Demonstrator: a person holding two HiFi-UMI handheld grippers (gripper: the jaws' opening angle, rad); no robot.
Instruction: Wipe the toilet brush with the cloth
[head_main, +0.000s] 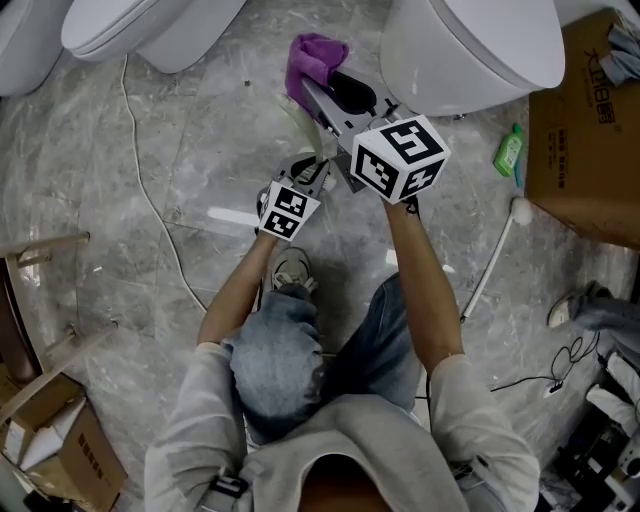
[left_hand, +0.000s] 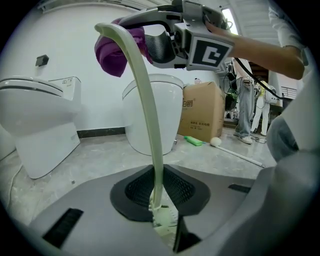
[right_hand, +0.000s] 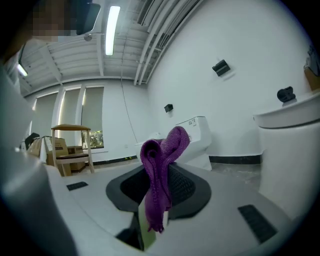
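Observation:
The toilet brush (left_hand: 150, 125) is pale green, with a long thin handle that rises from my left gripper (left_hand: 162, 220) and curves over at the top. My left gripper is shut on its lower end. In the head view the handle (head_main: 300, 125) stands up from the left gripper (head_main: 315, 165). The purple cloth (head_main: 315, 58) is bunched at the handle's top end, and my right gripper (head_main: 312, 90) is shut on it. In the right gripper view the cloth (right_hand: 160, 170) hangs folded from the right gripper (right_hand: 150, 220), with a pale strip beside it. The brush's head is hidden.
White toilets stand ahead: one at the right (head_main: 470, 50), one at the left (head_main: 150, 30). A cardboard box (head_main: 590, 120), a green bottle (head_main: 508, 150) and a white stick (head_main: 492, 262) lie at the right. A cable (head_main: 150, 200) crosses the marble floor.

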